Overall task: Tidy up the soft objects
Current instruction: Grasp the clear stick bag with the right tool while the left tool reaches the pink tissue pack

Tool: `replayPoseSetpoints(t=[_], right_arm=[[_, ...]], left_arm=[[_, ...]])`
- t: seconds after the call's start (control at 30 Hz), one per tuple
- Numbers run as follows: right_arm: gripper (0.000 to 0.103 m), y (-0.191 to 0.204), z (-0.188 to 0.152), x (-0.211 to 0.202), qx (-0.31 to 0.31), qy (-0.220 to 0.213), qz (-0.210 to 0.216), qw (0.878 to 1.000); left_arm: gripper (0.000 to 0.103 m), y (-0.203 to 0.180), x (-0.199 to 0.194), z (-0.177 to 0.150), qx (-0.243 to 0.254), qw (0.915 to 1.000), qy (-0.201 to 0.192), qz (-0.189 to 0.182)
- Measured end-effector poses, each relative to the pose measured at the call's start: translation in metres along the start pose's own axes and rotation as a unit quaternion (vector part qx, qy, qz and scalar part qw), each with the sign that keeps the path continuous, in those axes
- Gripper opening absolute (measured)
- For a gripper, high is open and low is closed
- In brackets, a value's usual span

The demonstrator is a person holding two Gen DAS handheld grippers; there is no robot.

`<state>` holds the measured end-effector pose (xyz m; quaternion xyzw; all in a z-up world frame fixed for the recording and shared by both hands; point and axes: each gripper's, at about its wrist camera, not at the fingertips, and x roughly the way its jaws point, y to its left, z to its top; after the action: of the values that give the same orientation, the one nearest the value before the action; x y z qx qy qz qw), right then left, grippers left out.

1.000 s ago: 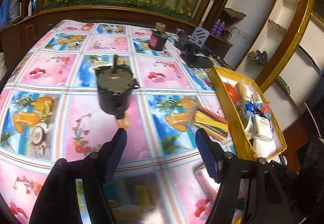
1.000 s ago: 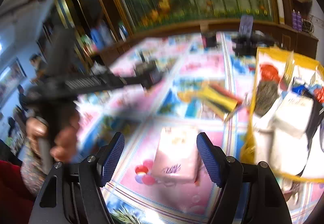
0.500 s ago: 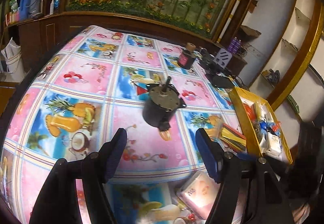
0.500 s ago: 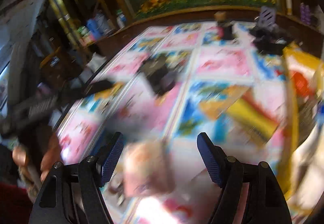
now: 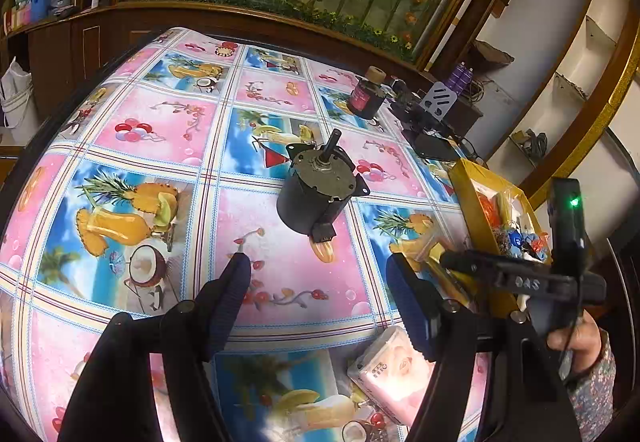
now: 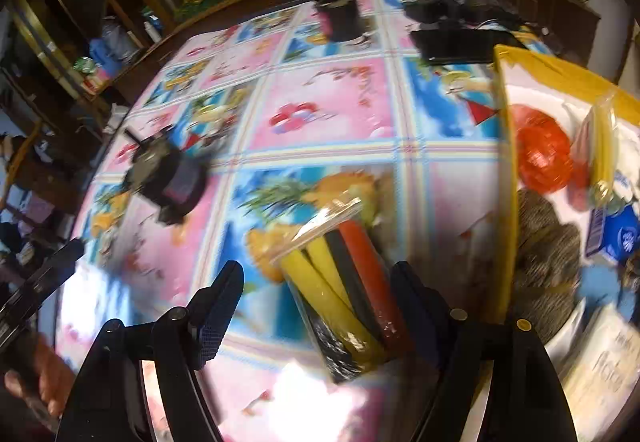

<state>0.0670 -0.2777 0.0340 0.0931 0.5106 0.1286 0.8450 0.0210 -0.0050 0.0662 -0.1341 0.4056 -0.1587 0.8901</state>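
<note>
Right claw point(image 6: 318, 306) shifted across the desk point(image 6: 328, 102), off the pink tissue pack point(image 5: 394, 374) framed a second ago and onto the clear bag of coloured foam strips point(image 6: 348, 290). Jaws just opened wider; bag lies between them, pads not pressing it. Yellow tray point(image 6: 505, 170) now closer at right edge of right view. In left view, black motor point(image 5: 316, 188) moved from left of centre to right of centre; right hand point(image 5: 576, 338) now visible.
</note>
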Motion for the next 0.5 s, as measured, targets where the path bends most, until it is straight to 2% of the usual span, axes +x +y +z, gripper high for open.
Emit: replayPoseSetpoints(t=[0.1,0.23,0.27,0.3,0.33,0.37,0.5], right_arm=[[0.085,0.021,-0.016,0.000,-0.038,0.009,-0.008,0.999],[0.085,0.030,-0.025,0.008,-0.077,-0.009,-0.063,0.995],[0.077,0.031,-0.027,0.008,-0.085,-0.020,-0.074,0.993],[0.049,0.029,-0.029,0.009,-0.081,-0.022,-0.072,0.994],[0.050,0.027,-0.031,0.011,-0.072,-0.014,-0.060,0.996],[0.049,0.031,-0.035,0.007,-0.082,-0.022,-0.058,0.995],[0.049,0.043,-0.055,-0.002,-0.114,-0.004,-0.048,0.992]], left_arm=[[0.069,-0.001,0.000,0.000,0.002,1.0000,0.001,-0.004],[0.069,-0.005,0.004,-0.003,0.011,0.9999,0.009,-0.009],[0.069,-0.006,0.005,-0.003,0.013,0.9998,0.012,-0.010],[0.069,-0.007,0.006,-0.004,0.015,0.9997,0.014,-0.009],[0.069,-0.006,0.007,-0.004,0.015,0.9997,0.015,-0.008],[0.069,-0.006,0.008,-0.004,0.014,0.9997,0.016,-0.007],[0.069,-0.002,0.007,-0.003,0.007,0.9998,0.016,-0.010]])
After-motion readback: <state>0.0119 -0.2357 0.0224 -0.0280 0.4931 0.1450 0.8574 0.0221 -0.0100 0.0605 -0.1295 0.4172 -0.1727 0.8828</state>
